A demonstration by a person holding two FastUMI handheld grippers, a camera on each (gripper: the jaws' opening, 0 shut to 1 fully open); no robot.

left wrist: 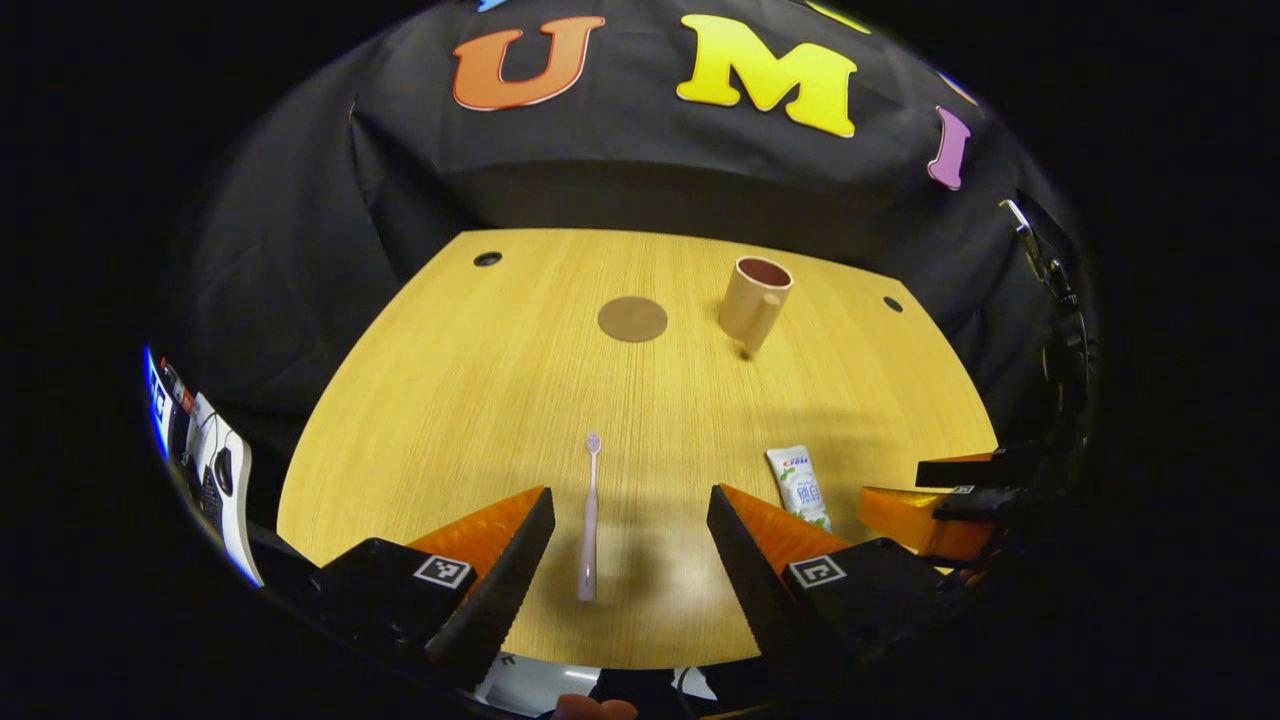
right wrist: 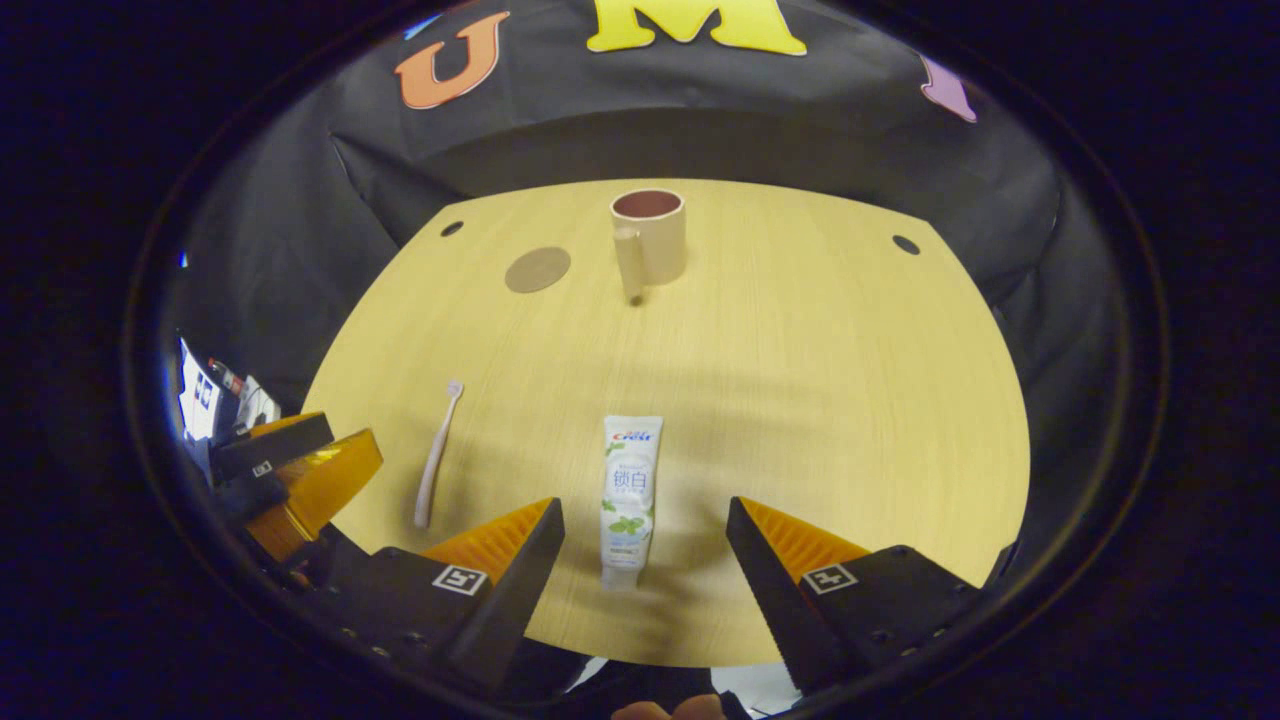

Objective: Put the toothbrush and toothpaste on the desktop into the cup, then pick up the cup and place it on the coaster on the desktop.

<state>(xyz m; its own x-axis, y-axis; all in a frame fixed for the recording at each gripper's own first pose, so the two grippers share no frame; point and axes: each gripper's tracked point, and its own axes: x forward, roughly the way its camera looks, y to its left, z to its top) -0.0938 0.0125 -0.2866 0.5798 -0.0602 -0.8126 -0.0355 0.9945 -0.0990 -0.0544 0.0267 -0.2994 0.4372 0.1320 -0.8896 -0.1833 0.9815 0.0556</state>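
Note:
A pale pink toothbrush (left wrist: 591, 515) lies on the wooden desktop (left wrist: 560, 380), head pointing away, between the fingers of my open left gripper (left wrist: 630, 555). A white toothpaste tube (right wrist: 627, 495) lies lengthwise between the fingers of my open right gripper (right wrist: 645, 575). Neither gripper touches its object. The beige cup (right wrist: 650, 240) stands upright at the far side, handle toward me. A round brown coaster (right wrist: 537, 269) lies left of the cup. In the left gripper view the cup (left wrist: 755, 300), coaster (left wrist: 632, 319), toothpaste tube (left wrist: 799, 486) and right gripper (left wrist: 935, 500) also appear.
The desktop has dark round holes near its far corners (right wrist: 906, 244). Black cloth surrounds the table on all sides. Some white and blue equipment (left wrist: 215, 470) sits off the left edge. The left gripper (right wrist: 290, 475) shows at the left of the right gripper view.

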